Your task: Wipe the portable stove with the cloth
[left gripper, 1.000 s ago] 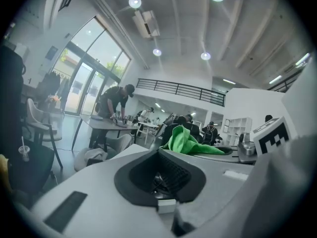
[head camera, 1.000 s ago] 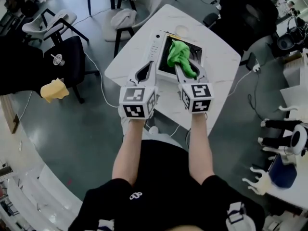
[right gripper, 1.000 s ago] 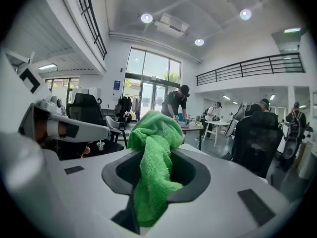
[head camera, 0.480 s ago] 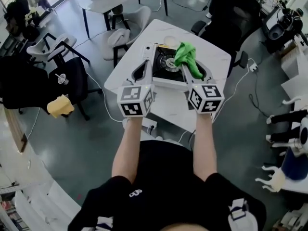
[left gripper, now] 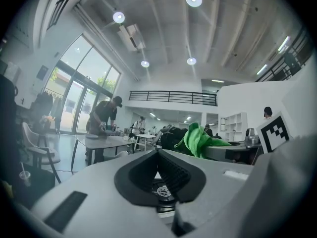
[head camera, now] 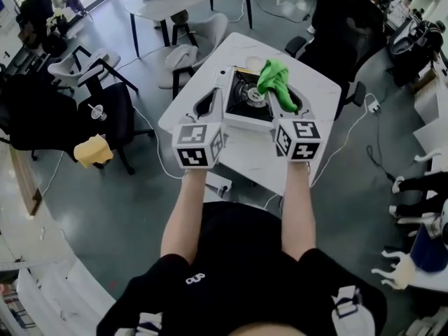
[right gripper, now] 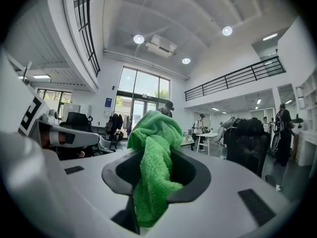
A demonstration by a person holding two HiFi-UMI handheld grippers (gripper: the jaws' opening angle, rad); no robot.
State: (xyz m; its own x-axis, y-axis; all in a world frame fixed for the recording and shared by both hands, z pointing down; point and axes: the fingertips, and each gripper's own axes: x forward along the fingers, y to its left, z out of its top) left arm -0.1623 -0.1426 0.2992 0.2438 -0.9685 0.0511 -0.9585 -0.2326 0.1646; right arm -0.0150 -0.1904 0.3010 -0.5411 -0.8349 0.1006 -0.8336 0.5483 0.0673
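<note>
1. Your left gripper [left gripper: 158, 151] has its two jaws together with nothing between them. Through the gap behind the tips only the burner is visible. In the head view it hovers over the left edge of the stove [head camera: 246, 98], and I cannot tell if it touches it.
2. The stove sits on the white table [head camera: 318, 96], a little turned, with the round burner open to view. I judge it stiff and rather light, so it may slide under a push. If you want to steady it, press on the flat white frame at the left and not on the burner parts (these look thin and could catch things).
3. The cloth [right gripper: 156, 157] is green, soft and limp. It is bunched over the far right part of the stove. Whether it rests on the surface, no view shows.
4. Your right gripper [head camera: 274, 102] is clamped on the cloth near its middle. One fold stands above the jaws and a longer tail hangs below. This hold seems firm enough. For wiping, I think the hanging tail should lie flat on the stove, because a bunched cloth cleans only a narrow strip.
</note>
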